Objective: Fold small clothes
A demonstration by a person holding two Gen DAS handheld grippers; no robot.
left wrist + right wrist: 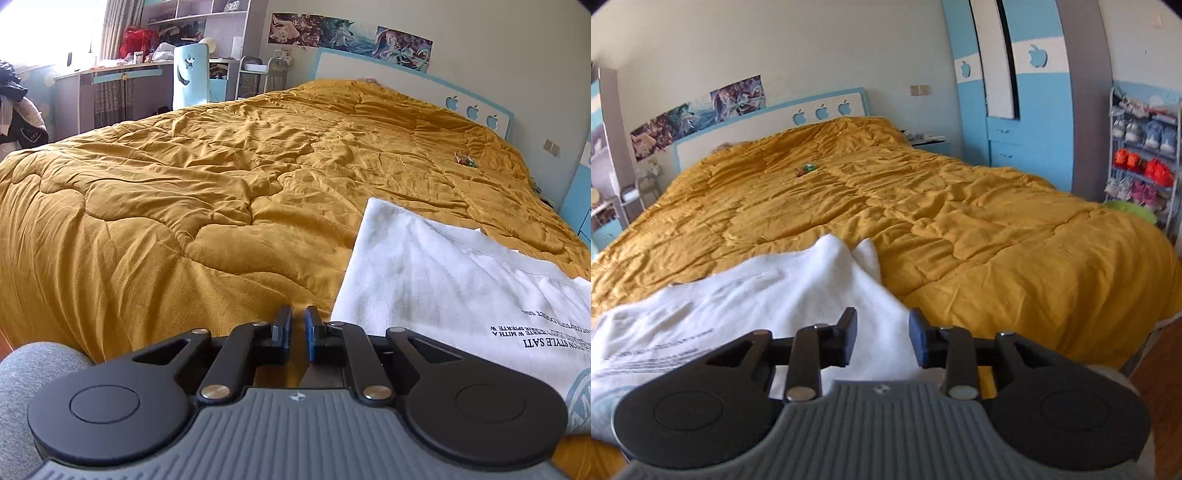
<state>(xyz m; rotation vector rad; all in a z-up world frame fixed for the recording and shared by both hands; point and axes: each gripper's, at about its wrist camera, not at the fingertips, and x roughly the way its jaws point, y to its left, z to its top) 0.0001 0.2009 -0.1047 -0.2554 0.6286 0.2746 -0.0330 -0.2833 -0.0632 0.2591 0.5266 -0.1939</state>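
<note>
A white T-shirt (461, 280) with dark printed text lies on the mustard quilt (221, 177) at the bed's near edge, partly folded. In the left wrist view it lies to the right of my left gripper (297, 334), whose fingers are nearly together with nothing between them, over the quilt just left of the shirt's edge. In the right wrist view the shirt (757, 302) fills the lower left. My right gripper (882, 336) is open, with the shirt's right edge lying between and below its fingers.
A small green and brown wrapper (806, 169) lies on the quilt near the headboard (768, 122). A desk and blue chair (190, 74) stand beyond the bed's far side. A blue wardrobe and a shoe rack (1141, 162) stand on the right.
</note>
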